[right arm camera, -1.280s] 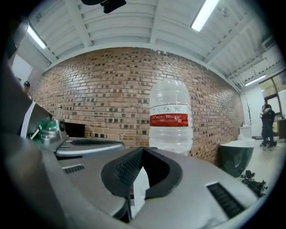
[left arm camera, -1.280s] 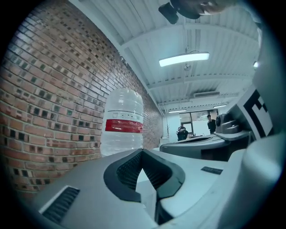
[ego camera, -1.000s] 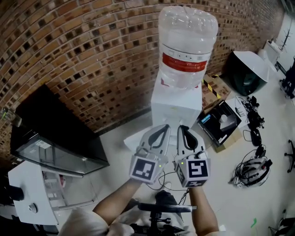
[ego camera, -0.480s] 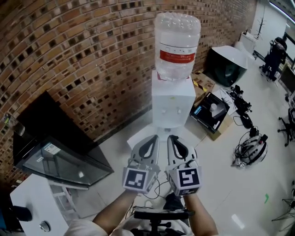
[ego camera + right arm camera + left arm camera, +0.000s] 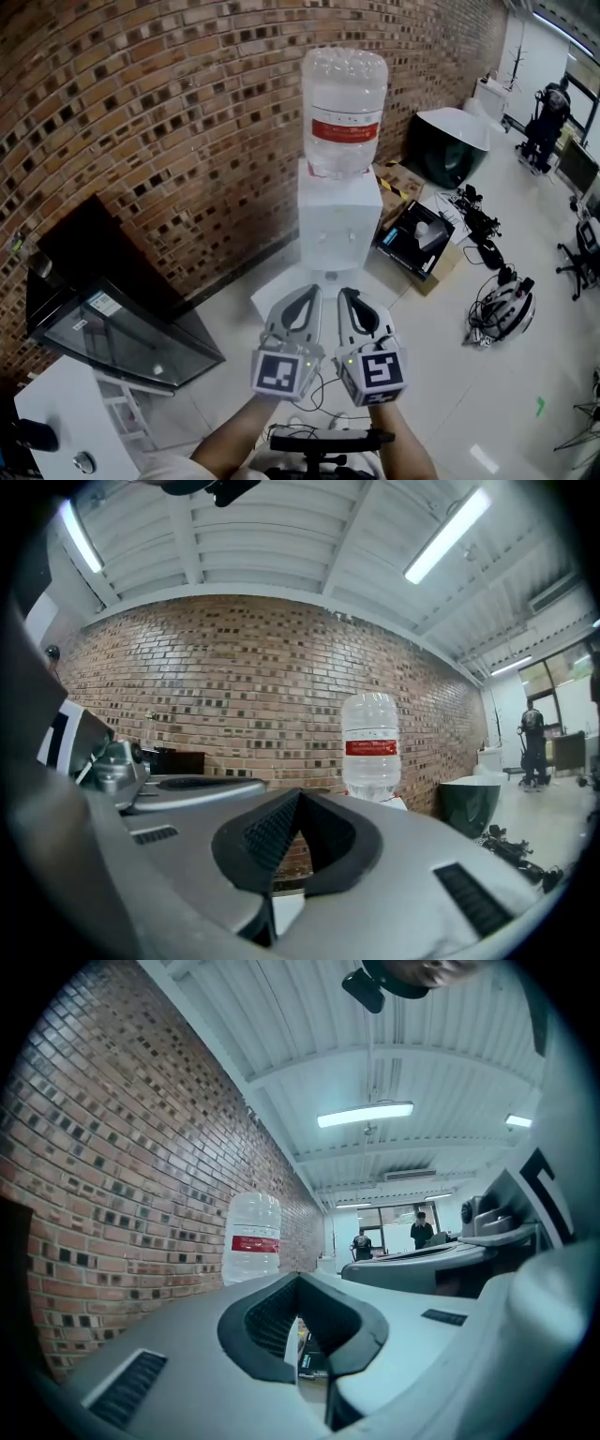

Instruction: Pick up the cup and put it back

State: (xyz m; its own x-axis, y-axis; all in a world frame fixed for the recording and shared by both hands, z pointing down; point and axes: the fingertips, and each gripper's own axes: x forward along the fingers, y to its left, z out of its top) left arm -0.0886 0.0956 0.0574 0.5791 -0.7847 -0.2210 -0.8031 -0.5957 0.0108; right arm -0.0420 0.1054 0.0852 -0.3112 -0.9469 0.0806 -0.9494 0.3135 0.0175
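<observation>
No cup shows in any view. In the head view my left gripper (image 5: 307, 292) and right gripper (image 5: 345, 292) are held side by side, both shut and empty, pointing at a white water dispenser (image 5: 337, 220) a little way off on the floor. A clear water bottle (image 5: 342, 112) with a red label tops it. The left gripper view shows the shut jaws of the left gripper (image 5: 299, 1275) with the bottle (image 5: 253, 1237) beyond, left of them. In the right gripper view the right gripper (image 5: 298, 792) is shut, with the bottle (image 5: 371, 742) ahead to the right.
A brick wall (image 5: 141, 112) runs behind the dispenser. A black glass-fronted cabinet (image 5: 122, 319) and a white table (image 5: 56, 412) stand to the left. At the right are a dark bin (image 5: 445, 141), an open box (image 5: 417, 239), cables with a helmet (image 5: 497, 314), and a person (image 5: 544, 112) far off.
The dispenser now looks smaller and farther away, and both grippers sit lower in the head view. Both grippers stay shut and side by side.
</observation>
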